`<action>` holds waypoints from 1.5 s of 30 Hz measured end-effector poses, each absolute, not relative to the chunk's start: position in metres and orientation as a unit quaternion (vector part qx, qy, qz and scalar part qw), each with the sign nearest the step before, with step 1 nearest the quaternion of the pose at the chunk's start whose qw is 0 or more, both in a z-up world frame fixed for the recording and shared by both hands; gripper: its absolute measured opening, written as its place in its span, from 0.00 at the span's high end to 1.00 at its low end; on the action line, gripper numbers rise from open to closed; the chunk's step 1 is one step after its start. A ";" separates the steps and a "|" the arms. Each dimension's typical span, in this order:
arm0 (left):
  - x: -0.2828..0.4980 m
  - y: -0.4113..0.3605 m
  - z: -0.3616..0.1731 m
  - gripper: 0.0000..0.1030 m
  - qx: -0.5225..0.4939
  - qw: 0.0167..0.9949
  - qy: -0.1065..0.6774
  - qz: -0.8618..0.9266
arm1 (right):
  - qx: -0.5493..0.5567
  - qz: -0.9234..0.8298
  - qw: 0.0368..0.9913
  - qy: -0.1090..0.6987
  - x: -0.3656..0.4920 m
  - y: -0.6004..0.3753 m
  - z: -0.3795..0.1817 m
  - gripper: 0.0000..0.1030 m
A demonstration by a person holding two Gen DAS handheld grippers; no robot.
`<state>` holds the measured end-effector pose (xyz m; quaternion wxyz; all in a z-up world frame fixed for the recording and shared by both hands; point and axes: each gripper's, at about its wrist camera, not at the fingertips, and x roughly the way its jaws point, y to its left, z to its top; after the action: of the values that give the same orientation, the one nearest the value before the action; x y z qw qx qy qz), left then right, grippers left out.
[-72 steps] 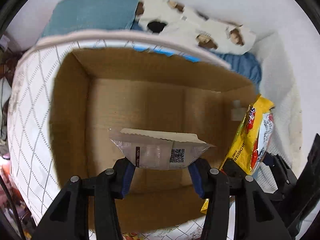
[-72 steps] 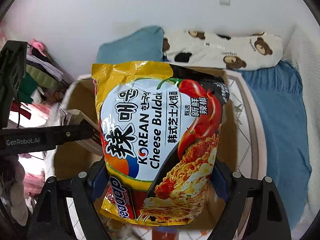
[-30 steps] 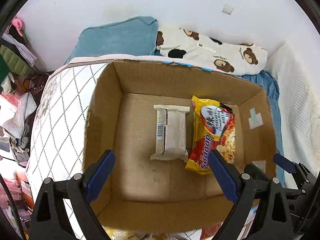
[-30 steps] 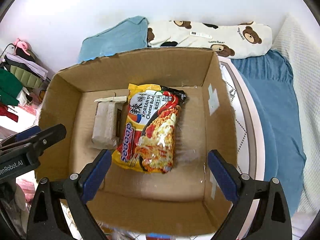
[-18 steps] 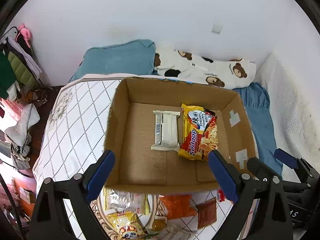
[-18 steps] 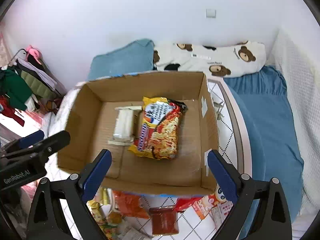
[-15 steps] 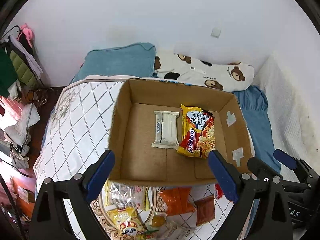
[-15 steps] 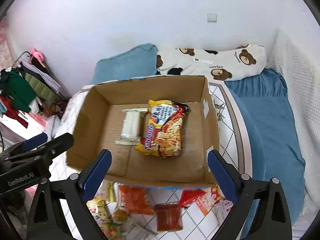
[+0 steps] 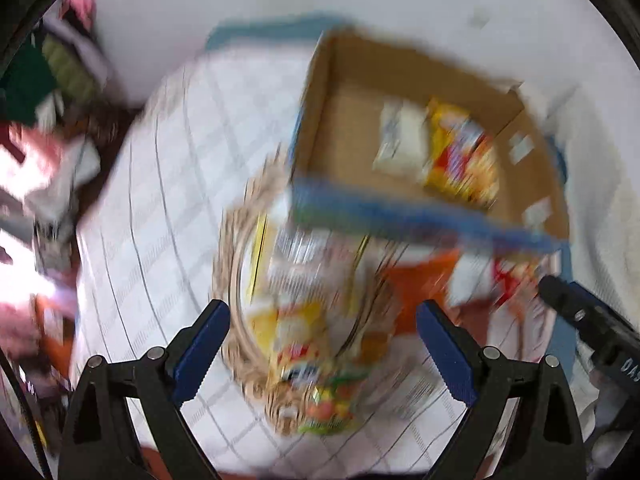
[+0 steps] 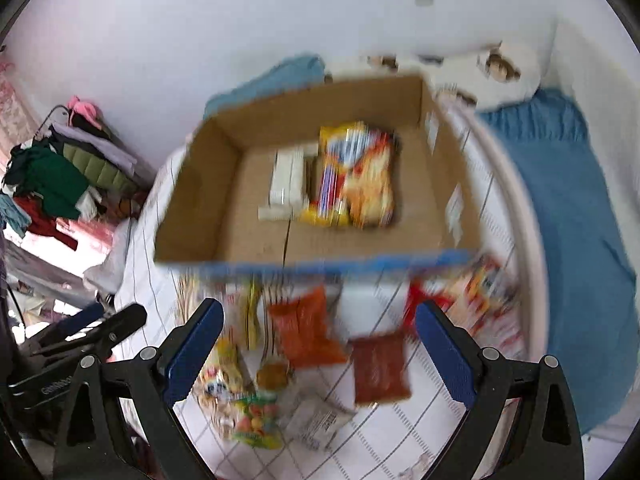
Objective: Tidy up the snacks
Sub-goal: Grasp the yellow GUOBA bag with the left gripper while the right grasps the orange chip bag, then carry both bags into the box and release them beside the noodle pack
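Left wrist view, heavy motion blur. My left gripper [image 9: 322,336] has its jaws spread wide, nothing between them. Below the gap lies a yellow snack packet [image 9: 298,334] on the white checked bedcover [image 9: 152,208], with a multicoloured candy bag [image 9: 332,404] nearer the camera. An orange packet [image 9: 416,284] lies to the right of these. The cardboard box [image 9: 320,128] sits beyond, open-topped; inside, a pale wrapped bar [image 9: 400,136] lies just beside a yellow noodle packet [image 9: 460,160]. The tip of my right gripper [image 9: 576,320] shows at the right edge.

Right wrist view, also blurred. My right gripper [image 10: 320,336] is likewise wide apart and empty. The cardboard box [image 10: 200,208] holds the pale wrapped bar [image 10: 286,184] and the yellow noodle packet [image 10: 354,176], side by side and touching. In front of the box, on the bedcover [image 10: 432,412]: the orange packet [image 10: 306,332], a dark red packet [image 10: 380,364], the candy bag [image 10: 256,420], and a red and yellow packet [image 10: 480,288] at right. My left gripper [image 10: 92,328] enters at the left edge. A clothes pile [image 10: 60,176] sits far left.
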<state>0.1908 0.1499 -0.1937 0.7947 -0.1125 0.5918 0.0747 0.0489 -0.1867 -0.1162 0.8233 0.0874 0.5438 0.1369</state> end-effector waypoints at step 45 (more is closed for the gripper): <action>0.159 0.128 -0.264 0.58 -0.145 0.755 0.638 0.046 | 0.044 0.149 0.741 0.653 0.024 -0.146 -0.247 0.52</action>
<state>0.1591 0.1276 -0.2638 0.7549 -0.1452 0.6379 0.0463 0.0239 -0.1460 -0.2470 0.7409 0.0439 0.6534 0.1493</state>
